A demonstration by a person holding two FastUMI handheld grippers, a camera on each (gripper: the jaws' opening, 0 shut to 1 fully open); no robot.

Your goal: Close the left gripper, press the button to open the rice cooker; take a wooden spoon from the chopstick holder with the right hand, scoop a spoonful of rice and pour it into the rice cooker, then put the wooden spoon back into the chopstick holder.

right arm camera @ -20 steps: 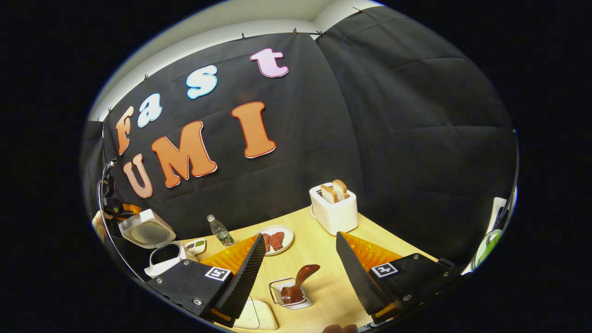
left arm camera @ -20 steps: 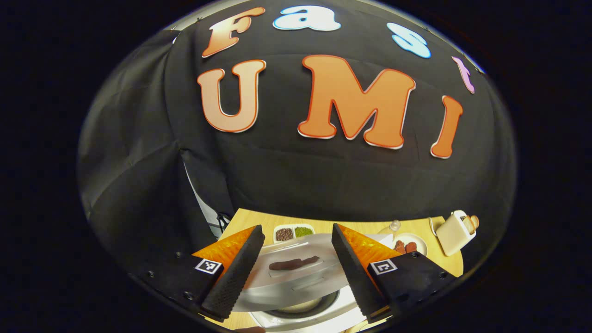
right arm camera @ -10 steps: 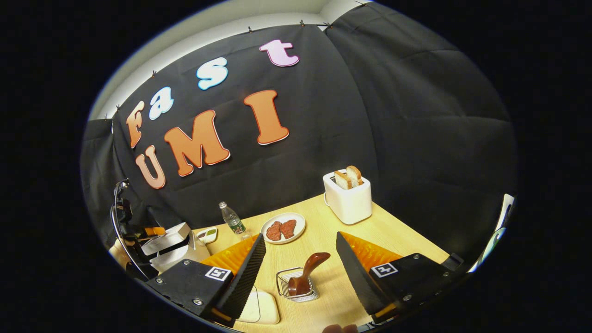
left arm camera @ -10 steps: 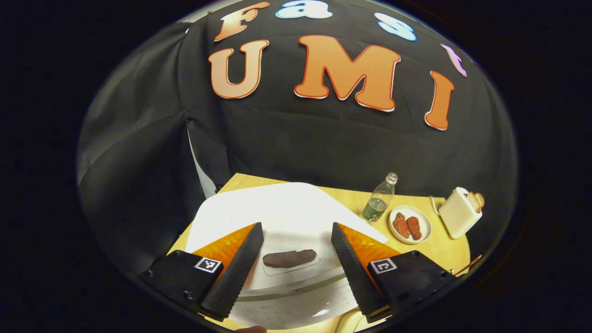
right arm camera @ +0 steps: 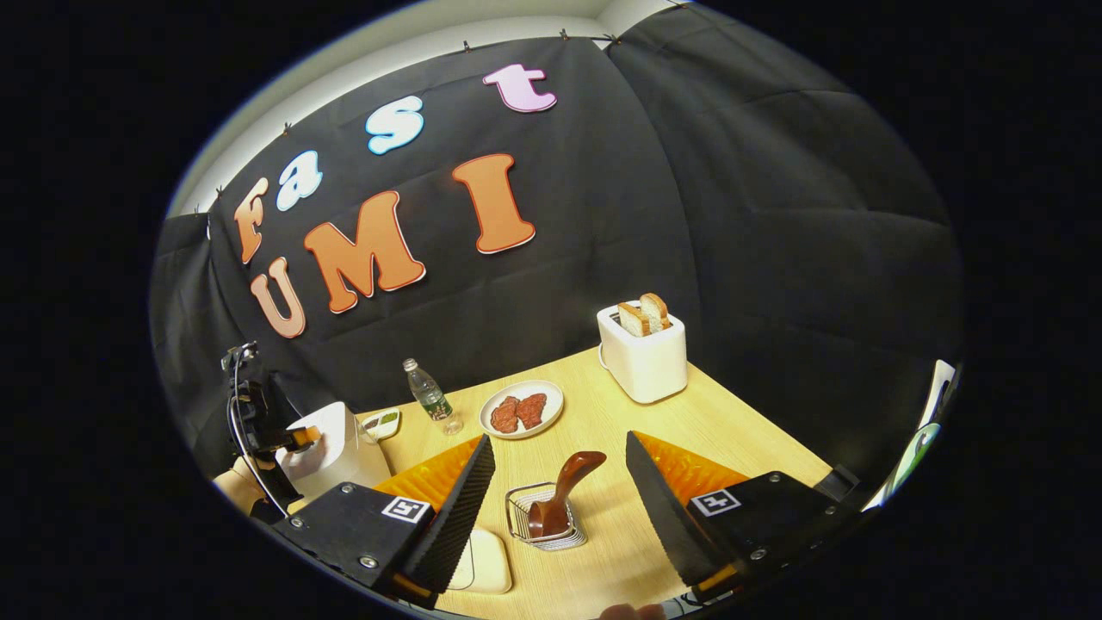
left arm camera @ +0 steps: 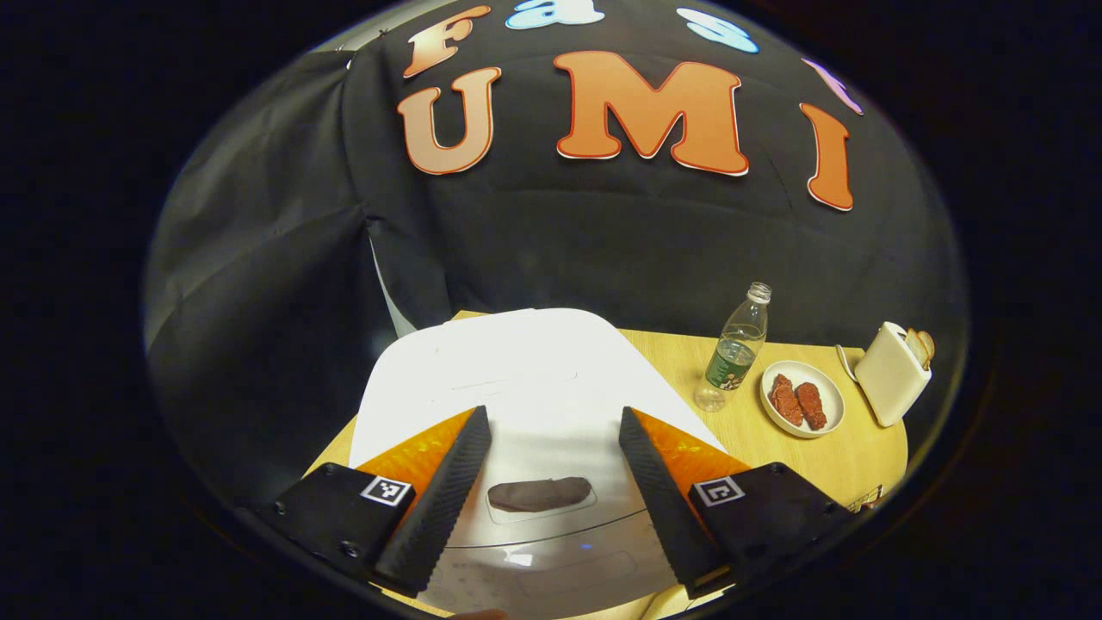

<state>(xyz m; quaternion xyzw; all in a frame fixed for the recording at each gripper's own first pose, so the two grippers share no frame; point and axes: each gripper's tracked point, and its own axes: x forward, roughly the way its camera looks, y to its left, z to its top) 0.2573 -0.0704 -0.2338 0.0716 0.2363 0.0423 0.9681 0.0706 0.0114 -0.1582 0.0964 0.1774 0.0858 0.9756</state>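
Note:
The white rice cooker stands with its lid down, a dark oval patch near the lid's front edge. My left gripper hovers open just above that lid, one finger on each side of the patch. In the right gripper view the cooker sits at the far left, with the left gripper over it. My right gripper is open above the wire chopstick holder. The brown wooden spoon leans in the holder, handle up. A pale rounded container lies left of the holder, half hidden by a finger.
On the wooden table stand a water bottle, a white plate with two red meat pieces and a white toaster holding bread. A small dish of beans sits beside the cooker. The black cloth wall closes the back.
The cooker's lid, raised with the inner pot showing a second ago, has swung down shut. The left gripper followed it down. The right gripper shifted only slightly over the holder.

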